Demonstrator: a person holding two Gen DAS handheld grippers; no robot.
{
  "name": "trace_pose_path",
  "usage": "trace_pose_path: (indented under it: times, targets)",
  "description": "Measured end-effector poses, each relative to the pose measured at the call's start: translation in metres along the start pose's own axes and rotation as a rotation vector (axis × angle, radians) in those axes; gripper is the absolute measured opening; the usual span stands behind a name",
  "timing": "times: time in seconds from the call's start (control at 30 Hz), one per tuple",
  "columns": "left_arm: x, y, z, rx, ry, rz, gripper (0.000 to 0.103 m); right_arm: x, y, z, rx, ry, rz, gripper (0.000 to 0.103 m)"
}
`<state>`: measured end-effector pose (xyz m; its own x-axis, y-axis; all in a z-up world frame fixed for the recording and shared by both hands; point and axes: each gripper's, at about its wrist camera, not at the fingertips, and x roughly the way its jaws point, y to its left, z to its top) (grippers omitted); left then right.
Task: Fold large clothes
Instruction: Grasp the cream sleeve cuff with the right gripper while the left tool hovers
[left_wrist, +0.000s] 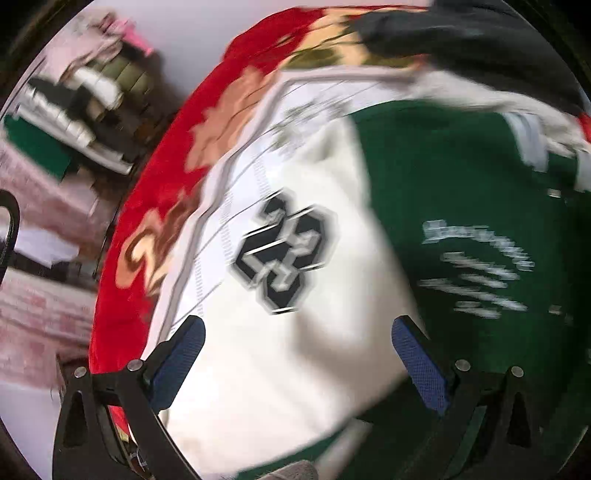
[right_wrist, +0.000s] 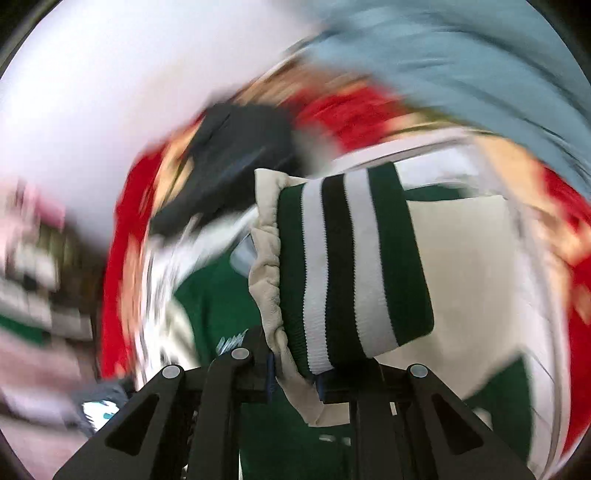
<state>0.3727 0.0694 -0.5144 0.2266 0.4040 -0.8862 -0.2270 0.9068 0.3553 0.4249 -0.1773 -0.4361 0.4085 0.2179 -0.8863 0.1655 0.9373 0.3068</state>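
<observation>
Tongs: our left tongs (left_wrist: 297, 347) gape wide over jacket (left_wrist: 443, 184), number "23" (left_wrist: 282, 254) readable; right tongs (right_wrist: 295, 363) clamp striped cuff (right_wrist: 351, 266).

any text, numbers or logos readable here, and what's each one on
"23": black block numerals with grey-white outline on the cream sleeve of the green and cream varsity jacket.
White script lines on the jacket's green body: too blurred to read.
White script beside the right gripper: also unreadable.
</observation>
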Motion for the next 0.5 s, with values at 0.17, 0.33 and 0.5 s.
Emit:
trace_pose_path:
  times: [0.17,0.33,0.5]
  targets:
    - [0.048,0.036,-0.014,-0.055,0.067,0.023,0.103,0.13,0.091,-0.034,-0.254,0.195,-0.061,0.017]
    - [0.058,0.056,-0.027,-0.084,0.092,0.014,0.103,0.164,0.087,-0.072,-0.297,0.301,-0.045,0.033]
    - [0.035,0.093,-0.062,-0.193,0.144,-0.06,0.103,0.094,0.047,-0.074,-0.184,0.197,0.131,0.085]
